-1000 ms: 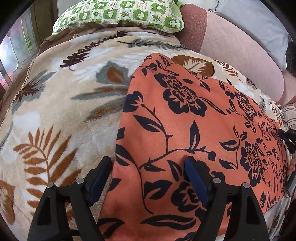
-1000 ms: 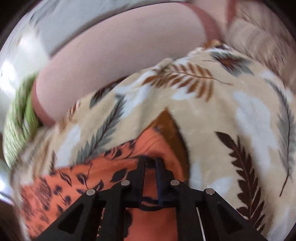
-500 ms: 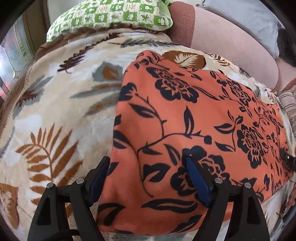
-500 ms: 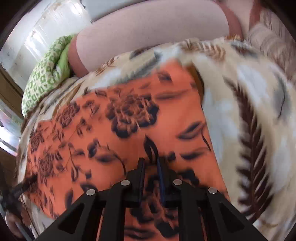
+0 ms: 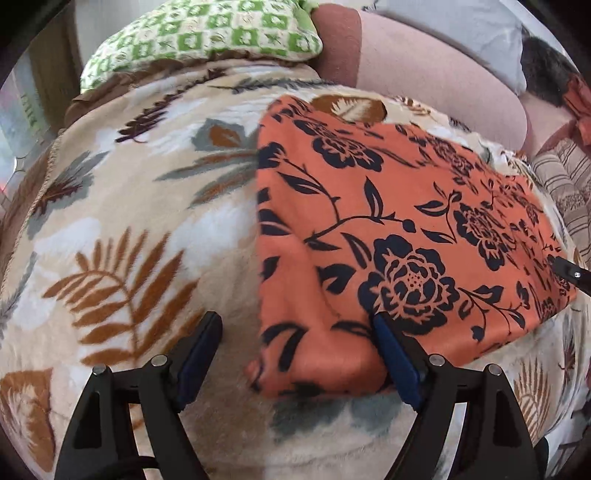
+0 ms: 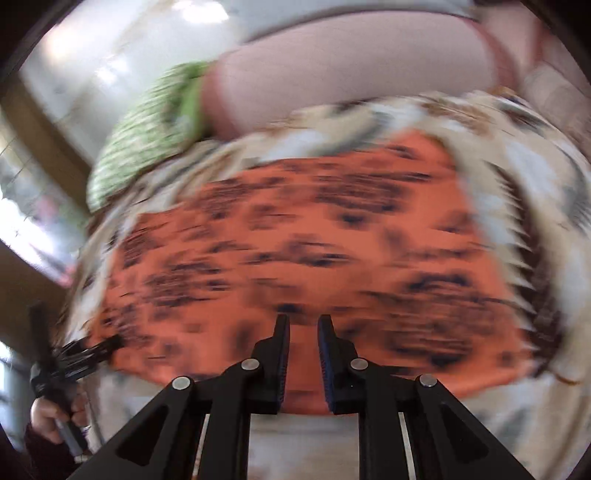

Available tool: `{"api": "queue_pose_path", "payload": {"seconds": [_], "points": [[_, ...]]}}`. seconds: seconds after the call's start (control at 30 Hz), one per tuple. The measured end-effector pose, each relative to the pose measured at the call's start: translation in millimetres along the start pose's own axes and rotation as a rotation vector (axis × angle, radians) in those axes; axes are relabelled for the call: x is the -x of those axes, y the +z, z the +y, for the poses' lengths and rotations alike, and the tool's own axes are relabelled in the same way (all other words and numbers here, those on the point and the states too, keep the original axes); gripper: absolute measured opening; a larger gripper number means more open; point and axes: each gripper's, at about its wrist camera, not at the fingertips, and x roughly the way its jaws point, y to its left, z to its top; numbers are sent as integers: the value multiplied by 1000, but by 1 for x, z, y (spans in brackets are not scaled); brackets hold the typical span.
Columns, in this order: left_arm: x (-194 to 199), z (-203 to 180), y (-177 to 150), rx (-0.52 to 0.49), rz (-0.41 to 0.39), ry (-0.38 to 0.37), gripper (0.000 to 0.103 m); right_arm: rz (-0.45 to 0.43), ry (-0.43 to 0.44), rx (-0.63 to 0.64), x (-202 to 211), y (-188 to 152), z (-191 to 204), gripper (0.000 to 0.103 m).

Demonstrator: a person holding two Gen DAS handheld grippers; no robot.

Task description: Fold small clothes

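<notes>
My left gripper point(image 5: 295, 343) is gaping wide, straddling the orange cloth's point(image 5: 388, 221) near-left corner. R gripper point(image 6: 303, 332) is hovering slightly parted, holding nothing, at its near edge. Only L view's showing sharp: cloth lying folded on blanket point(image 5: 129, 221), pillow point(image 5: 207, 33) beyond.

Leaf-print blanket point(image 5: 122, 221) over bed – green checked pillow point(image 5: 207, 33), pink bolster point(image 5: 424, 70) behind; daylight from left.
</notes>
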Motion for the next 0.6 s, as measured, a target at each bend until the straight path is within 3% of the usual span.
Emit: {"api": "queue_pose_path", "payload": {"seconds": [0.13, 0.23, 0.27, 0.33, 0.5, 0.6], "points": [[9, 1, -6, -22, -41, 71, 86, 34, 43, 81, -30, -4, 57, 18], [1, 1, -12, 2, 14, 73, 90, 129, 1, 64, -65, -22, 73, 20], [0, 2, -14, 30, 21, 70, 92, 90, -22, 86, -63, -29, 77, 20], [0, 0, -19, 53, 31, 78, 94, 62, -45, 107, -56, -41, 81, 20], [3, -26, -41, -68, 19, 182, 100, 108, -13, 72, -45, -55, 67, 20], [19, -29, -49, -46, 9, 139, 100, 147, -8, 28, -38, -51, 64, 20]]}}
